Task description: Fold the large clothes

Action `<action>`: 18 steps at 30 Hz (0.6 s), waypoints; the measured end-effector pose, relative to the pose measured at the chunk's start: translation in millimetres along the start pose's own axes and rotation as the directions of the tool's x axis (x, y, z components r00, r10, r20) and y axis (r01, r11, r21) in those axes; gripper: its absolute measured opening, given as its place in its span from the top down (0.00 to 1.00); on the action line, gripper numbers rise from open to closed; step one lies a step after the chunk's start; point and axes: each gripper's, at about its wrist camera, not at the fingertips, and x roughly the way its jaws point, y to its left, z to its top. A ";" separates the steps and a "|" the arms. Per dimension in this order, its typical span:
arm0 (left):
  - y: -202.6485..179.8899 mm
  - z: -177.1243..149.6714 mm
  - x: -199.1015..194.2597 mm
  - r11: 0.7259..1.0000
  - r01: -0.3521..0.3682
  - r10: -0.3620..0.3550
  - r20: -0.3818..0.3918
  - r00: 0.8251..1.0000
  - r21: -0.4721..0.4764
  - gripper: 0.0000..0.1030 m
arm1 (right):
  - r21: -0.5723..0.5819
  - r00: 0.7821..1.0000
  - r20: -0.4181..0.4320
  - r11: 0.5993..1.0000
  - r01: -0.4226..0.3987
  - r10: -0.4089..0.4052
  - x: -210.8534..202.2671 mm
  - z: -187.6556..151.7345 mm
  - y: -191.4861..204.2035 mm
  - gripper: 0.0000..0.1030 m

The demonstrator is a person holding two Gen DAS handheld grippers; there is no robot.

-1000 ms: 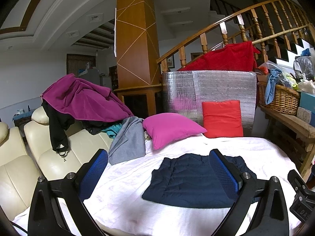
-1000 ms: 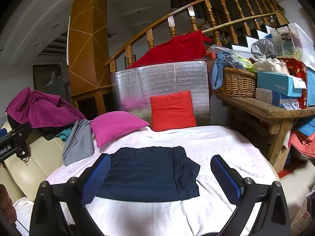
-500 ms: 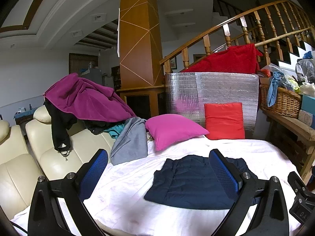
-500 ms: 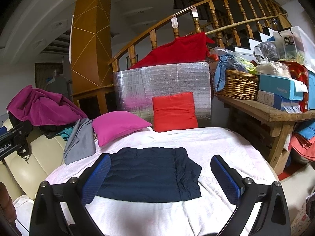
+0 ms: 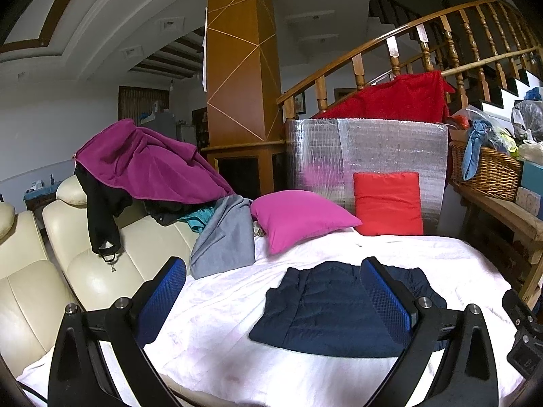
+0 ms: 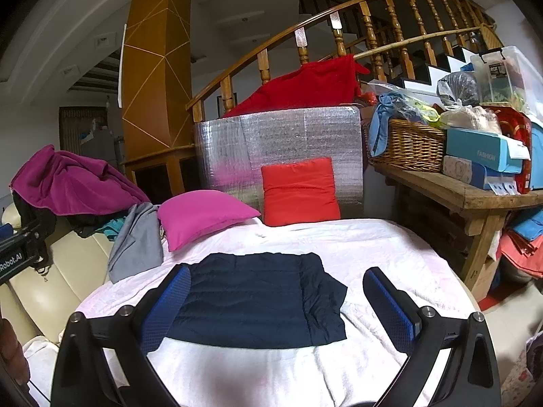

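L tool (image 5: 273,300) jaws wide apart, nothing held; R tool (image 6: 276,307) same, both apparently level, side by side.

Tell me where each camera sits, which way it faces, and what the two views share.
Left wrist: sits on the left tool, facing forward over the white-covered bed toward the folded navy quilted jacket; both its blue-padded fingers show, spread open and empty.
Right wrist: sits on the right tool, facing the same jacket head-on; both its fingers show, open, with the other tool's black body at the left edge.
Shared: jacket, magenta pillow, red cushion, wicker basket.
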 end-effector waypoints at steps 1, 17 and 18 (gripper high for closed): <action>0.7 0.0 0.2 1.000 0.001 -0.001 -0.001 1.000 -0.001 0.01 | -0.001 1.000 0.002 1.000 0.000 0.000 0.8 1.5 -0.9 0.00; 4.0 2.2 24.2 1.000 -0.001 0.001 -0.016 1.000 -0.008 0.01 | -0.034 1.000 -0.011 0.999 -0.001 0.001 29.0 15.3 9.9 0.00; 5.3 1.9 26.2 1.000 -0.004 0.004 -0.016 1.000 -0.010 0.01 | -0.036 1.000 -0.011 0.999 -0.001 0.000 31.1 16.6 10.4 0.00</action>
